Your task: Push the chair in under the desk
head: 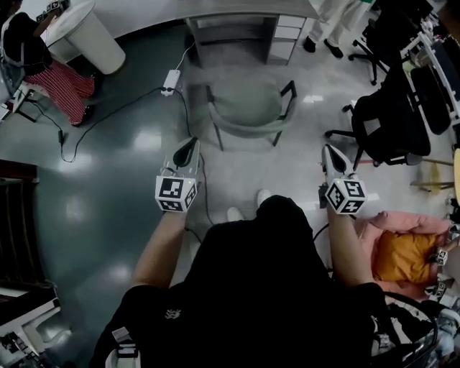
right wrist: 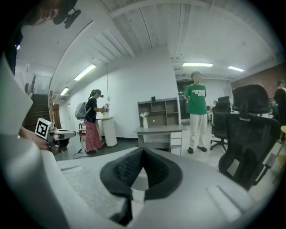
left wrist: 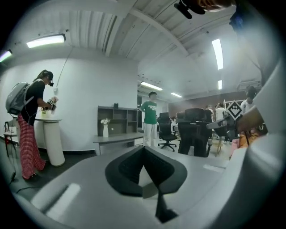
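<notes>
A grey-green chair (head: 248, 108) with black legs stands on the floor in front of me, its seat facing the grey desk (head: 248, 16) at the top of the head view, with a gap between them. My left gripper (head: 190, 142) and right gripper (head: 329, 149) are held out at either side, short of the chair and touching nothing. Both are shut and empty. In the left gripper view the closed jaws (left wrist: 144, 150) point toward the desk (left wrist: 117, 138). The right gripper (right wrist: 142, 152) also faces the desk (right wrist: 158, 129). The chair is hidden in both gripper views.
A power strip (head: 171, 80) and its cable lie on the floor left of the chair. A white pedestal (head: 90, 32) and a person in red trousers (head: 65, 86) are far left. Black office chairs (head: 392, 122) stand at right; a person in green (right wrist: 195, 112) stands beside the desk.
</notes>
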A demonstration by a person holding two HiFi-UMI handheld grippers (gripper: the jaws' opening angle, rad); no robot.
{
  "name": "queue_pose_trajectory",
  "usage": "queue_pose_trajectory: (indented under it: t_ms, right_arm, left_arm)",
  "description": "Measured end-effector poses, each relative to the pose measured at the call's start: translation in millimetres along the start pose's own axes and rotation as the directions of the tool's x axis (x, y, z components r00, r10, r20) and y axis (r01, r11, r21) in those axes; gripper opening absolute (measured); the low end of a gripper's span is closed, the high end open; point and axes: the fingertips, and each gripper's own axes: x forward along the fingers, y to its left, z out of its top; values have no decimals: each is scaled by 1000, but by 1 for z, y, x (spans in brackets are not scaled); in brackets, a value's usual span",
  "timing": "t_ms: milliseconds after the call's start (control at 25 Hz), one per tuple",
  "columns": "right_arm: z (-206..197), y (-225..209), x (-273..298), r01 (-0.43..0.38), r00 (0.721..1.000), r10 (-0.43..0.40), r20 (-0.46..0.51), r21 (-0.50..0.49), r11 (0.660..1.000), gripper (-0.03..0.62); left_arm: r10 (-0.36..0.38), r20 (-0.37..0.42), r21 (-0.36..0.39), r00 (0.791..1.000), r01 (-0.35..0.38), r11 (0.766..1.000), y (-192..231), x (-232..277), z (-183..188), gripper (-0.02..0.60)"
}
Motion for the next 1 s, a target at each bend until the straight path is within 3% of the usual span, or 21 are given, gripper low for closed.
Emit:
queue_pose_trajectory:
  t_ms: [240,440,560,680,800,920,1000]
  right_arm:
    - [-14,-6,34,-48,998,47,-36,-18,999,0]
    - [-28,-3,89,-145,986,136,-99,-83,986,0]
    - [-47,-7,124,-223,965,205,-162,-99,970,0]
    - [-72,-11,159,-316,929,278,-244,-131,940,6]
    - [-97,-14,191,-396,883,318,-344,-185,899,91]
    - [-119,-8,215,-516,808,384,-446,-221,828,179]
    - [-140,-6,226,-602,740,414,-530,-249,758,215]
  left_arm:
    - [-93,-89,27,992,95,995,-15,44,-35,14]
    - [-158,-142,18,977,162,987,-18,85,-54,86]
    - [-182,-215,39,959,195,980,-21,116,-74,129]
    - [-210,-290,78,934,242,967,-29,147,-94,160]
    - [-227,-337,66,914,263,962,-32,178,-114,161]
    - [-268,-391,60,881,315,947,-38,204,-135,192]
    - [-322,-441,70,838,390,918,-48,218,-154,229]
